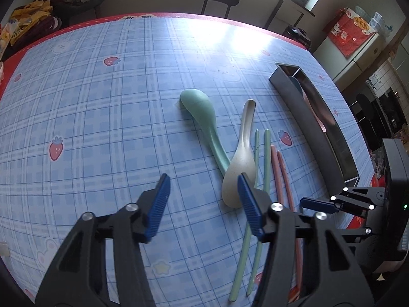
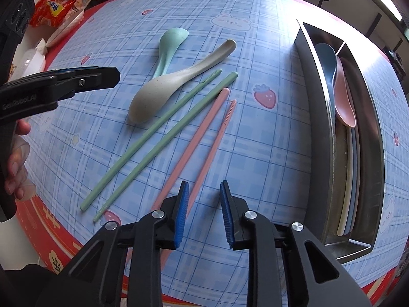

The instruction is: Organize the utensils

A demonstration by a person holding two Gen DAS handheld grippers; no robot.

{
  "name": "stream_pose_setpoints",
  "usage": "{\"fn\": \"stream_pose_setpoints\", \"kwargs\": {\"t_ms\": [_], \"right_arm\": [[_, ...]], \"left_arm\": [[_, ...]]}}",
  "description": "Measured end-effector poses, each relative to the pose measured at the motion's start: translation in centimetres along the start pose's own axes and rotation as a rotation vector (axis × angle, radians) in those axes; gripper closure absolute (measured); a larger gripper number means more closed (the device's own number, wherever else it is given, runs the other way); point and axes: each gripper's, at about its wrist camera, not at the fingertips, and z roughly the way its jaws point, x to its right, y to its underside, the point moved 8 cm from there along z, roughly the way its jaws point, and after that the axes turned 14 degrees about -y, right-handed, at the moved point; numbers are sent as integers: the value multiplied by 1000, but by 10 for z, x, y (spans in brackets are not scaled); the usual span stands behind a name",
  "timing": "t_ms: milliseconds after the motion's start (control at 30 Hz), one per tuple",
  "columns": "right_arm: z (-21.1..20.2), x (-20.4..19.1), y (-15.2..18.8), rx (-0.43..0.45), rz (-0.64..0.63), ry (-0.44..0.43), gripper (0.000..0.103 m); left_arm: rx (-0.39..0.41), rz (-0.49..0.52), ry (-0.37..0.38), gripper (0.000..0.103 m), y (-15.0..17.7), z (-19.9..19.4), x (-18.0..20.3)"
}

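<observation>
Two hand-held grippers hover over a table (image 2: 255, 153) covered in a blue plaid cloth with strawberry prints, midway through sorting plastic utensils into a metal tray (image 2: 317, 117) that stands along the table's right edge. The left gripper (image 1: 203, 199) is spread wide and empty, its right finger poised over the bowl of the beige spoon (image 2: 163, 89). The right gripper (image 2: 204, 204) is likewise released and grasping nothing, its left finger hanging above the near end of the pink chopsticks (image 2: 202, 138).

Part of the job appears done. The tray already holds a blue spoon (image 2: 326, 58) and a pink spoon (image 2: 345, 102) at its far end, and flat pieces in cream and pale blue, whose kind cannot be made out, lie toward its near end.

Still loose near the middle of the table are a mint-green spoon (image 2: 170, 43), with the beige spoon lying across its handle, a pair of green chopsticks (image 2: 163, 138) just beside the beige spoon, and the pink pair next to those. Judging by the count, roughly half the sorting remains, with the pink chopsticks or the beige spoon the likeliest next pick.
</observation>
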Motion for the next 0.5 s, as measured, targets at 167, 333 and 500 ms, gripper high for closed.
{"fn": "stream_pose_setpoints", "kwargs": {"t_ms": [167,333,500], "right_arm": [[0,5,1,14,17,-13,83],[2,4,1,20,17,-20,83],[0,5,1,27,19,-32,83]], "left_arm": [[-8,13,115,60,-18,6,25],[-61,44,171,61,-27,22,46],[-91,71,178,74,-30,35,56]]}}
